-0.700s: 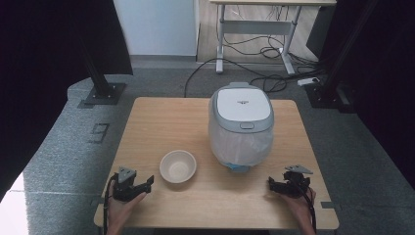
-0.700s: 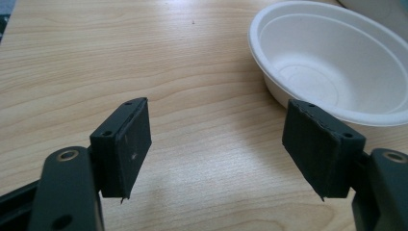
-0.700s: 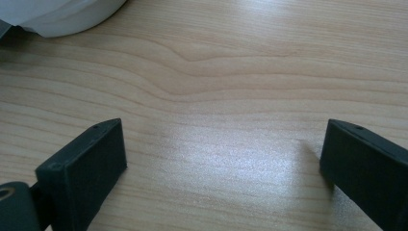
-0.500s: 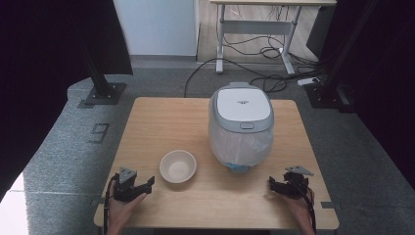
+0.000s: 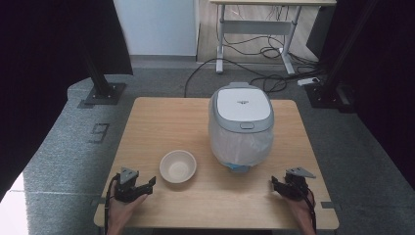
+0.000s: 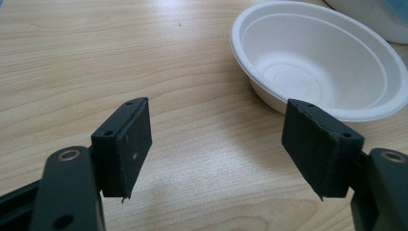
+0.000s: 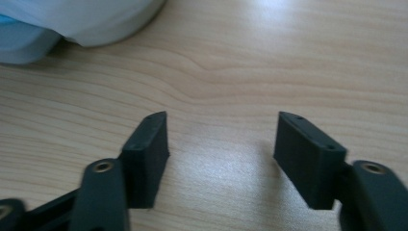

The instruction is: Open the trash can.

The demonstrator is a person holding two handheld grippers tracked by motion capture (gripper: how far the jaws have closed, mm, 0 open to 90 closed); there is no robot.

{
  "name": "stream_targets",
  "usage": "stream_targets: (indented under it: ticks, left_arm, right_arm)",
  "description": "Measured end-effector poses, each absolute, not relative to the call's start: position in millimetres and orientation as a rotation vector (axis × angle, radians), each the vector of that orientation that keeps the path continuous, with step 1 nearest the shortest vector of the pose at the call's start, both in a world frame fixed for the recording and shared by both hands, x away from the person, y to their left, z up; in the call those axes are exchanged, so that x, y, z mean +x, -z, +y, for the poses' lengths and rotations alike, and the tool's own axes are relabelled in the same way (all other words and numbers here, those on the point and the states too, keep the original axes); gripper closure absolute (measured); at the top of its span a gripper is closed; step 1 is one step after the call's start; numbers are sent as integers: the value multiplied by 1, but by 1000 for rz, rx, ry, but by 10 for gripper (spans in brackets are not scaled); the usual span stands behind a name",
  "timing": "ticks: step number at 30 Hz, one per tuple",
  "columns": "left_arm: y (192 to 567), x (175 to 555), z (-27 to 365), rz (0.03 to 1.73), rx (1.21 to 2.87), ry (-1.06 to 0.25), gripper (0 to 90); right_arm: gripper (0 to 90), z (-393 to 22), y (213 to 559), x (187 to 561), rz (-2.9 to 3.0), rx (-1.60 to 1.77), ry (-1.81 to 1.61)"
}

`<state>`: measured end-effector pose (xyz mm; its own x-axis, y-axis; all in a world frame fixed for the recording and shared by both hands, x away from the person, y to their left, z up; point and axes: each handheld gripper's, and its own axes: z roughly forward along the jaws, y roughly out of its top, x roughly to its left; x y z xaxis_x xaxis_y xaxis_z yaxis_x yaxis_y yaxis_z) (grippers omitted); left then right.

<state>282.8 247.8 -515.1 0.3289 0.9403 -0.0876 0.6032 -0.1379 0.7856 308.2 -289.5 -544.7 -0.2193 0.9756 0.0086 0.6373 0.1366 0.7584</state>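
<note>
Both sets of fingers stand apart, empty, low over the desk (image 5: 147,127). The white bowl (image 6: 317,57) sits just ahead and right of the left gripper (image 6: 219,149); I'd slide one finger inside its rim. The right gripper (image 7: 221,159) waits near the rice cooker (image 5: 241,125).

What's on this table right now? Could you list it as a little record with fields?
surface: wooden table
appliance: white rice cooker, lid shut, upright
dish: empty white bowl, left of the cooker, apart from it
left gripper: open, holds nothing, near the bowl
right gripper: open, holds nothing, near the cooker
</note>
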Motion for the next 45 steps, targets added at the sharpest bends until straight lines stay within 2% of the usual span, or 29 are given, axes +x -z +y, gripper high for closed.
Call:
stream_targets:
  ticks: [1, 2, 8, 11, 17, 20, 45]
  left_arm:
    - [515, 283, 248, 1371, 1838, -567, 260]
    - [515, 283, 249, 1374, 1832, -564, 260]
    - [510, 281, 252, 1373, 1775, -552, 273]
    - [508, 280, 253, 1377, 1762, -553, 273]
    - [511, 282, 253, 1388, 1772, -553, 271]
    - [511, 282, 254, 1396, 1741, -512, 266]
    - [513, 283, 250, 1398, 1771, -513, 272]
  right_arm:
    - [473, -289, 541, 306, 1927, 1513, -925]
    - [499, -289, 540, 305, 1940, 1494, -943]
    - [601, -285, 535, 300, 1971, 1405, -986]
    - [717, -283, 530, 299, 1969, 1381, -1025]
    - [833, -281, 524, 297, 1977, 1332, -1087]
    - [892, -278, 519, 294, 1978, 1286, -1131]
    - [896, -238, 517, 305, 2112, 1190, -1267]
